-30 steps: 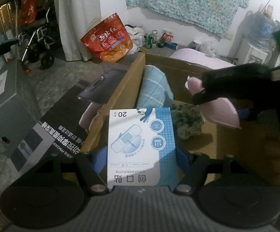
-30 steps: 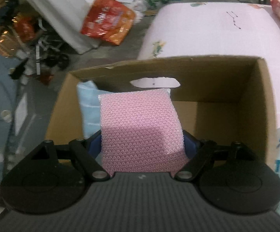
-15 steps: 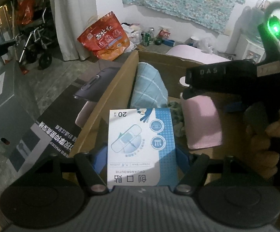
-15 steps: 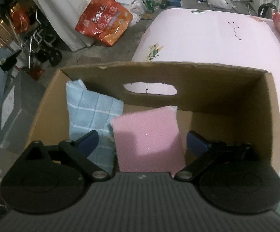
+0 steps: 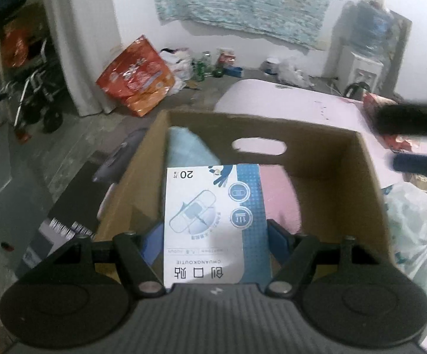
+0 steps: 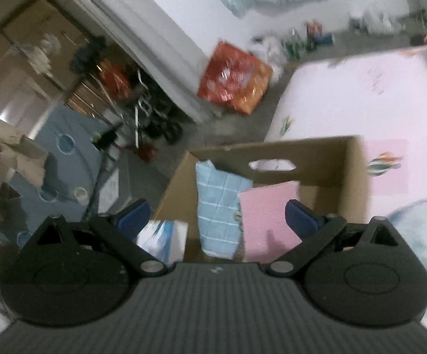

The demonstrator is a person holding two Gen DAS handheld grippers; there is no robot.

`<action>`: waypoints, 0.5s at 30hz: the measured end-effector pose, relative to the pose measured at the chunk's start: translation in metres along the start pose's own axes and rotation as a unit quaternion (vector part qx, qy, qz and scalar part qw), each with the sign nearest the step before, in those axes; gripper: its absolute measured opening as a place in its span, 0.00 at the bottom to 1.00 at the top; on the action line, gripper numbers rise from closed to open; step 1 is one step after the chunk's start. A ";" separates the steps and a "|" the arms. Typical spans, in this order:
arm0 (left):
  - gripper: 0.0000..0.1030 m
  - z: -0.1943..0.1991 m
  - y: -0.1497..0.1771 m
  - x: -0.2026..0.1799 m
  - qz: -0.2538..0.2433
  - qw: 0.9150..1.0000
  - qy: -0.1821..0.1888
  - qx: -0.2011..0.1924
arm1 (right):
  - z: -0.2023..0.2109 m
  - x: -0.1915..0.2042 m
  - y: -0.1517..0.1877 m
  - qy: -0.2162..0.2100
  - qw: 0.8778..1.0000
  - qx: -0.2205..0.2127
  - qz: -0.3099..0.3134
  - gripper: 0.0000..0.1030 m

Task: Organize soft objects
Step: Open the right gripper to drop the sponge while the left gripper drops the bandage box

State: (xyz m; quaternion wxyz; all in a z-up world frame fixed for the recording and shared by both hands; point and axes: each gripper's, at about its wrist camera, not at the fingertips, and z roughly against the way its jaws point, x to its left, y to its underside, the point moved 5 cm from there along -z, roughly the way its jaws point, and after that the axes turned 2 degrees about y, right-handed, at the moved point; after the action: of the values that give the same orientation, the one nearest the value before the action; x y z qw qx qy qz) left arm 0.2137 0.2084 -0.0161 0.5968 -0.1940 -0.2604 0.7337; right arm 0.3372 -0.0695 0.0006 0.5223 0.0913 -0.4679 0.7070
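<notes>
My left gripper [image 5: 213,236] is shut on a white and blue bandage packet [image 5: 213,221] and holds it over the near edge of the cardboard box [image 5: 370,183]. Inside the box a light blue checked cloth [image 6: 218,203] stands at the left and a pink sponge pad [image 6: 268,221] leans beside it. My right gripper [image 6: 216,215] is open and empty, raised above the box. Its fingers [image 5: 420,163] show at the right edge of the left wrist view. The packet also shows in the right wrist view [image 6: 164,239].
The box sits on a pink mat [image 6: 376,94]. A white plastic bag [image 5: 414,230] lies to the box's right. A red and orange bag [image 5: 136,76] stands on the floor by a white curtain [image 5: 80,44]. A wheeled frame [image 5: 33,100] is at the far left.
My right gripper opened, left the pink sponge pad in the box and pulled up and back to the right. My left gripper moved forward over the box with the packet.
</notes>
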 end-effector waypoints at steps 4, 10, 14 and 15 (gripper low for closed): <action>0.71 -0.024 -0.018 -0.037 -0.036 0.999 0.000 0.009 | 0.066 -0.026 0.019 -0.002 0.999 -0.044 -0.004 0.96; 0.72 -0.065 -0.038 -0.084 -0.080 0.997 -0.013 0.009 | 0.129 -0.067 0.060 0.023 0.996 -0.079 -0.011 0.96; 0.86 -0.080 -0.040 -0.096 -0.078 0.997 -0.028 0.001 | 0.160 -0.098 0.095 0.046 0.993 -0.102 -0.021 0.96; 0.87 -0.081 -0.040 -0.098 -0.077 0.997 -0.025 -0.001 | 0.167 -0.108 0.104 0.051 0.993 -0.104 -0.031 0.96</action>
State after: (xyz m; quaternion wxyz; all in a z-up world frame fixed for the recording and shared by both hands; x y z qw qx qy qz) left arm 0.3138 0.1306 -0.0581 0.6445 -0.1554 -0.2903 0.6901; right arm 0.2385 -0.2678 -0.0343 0.5739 0.0142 -0.5087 0.6416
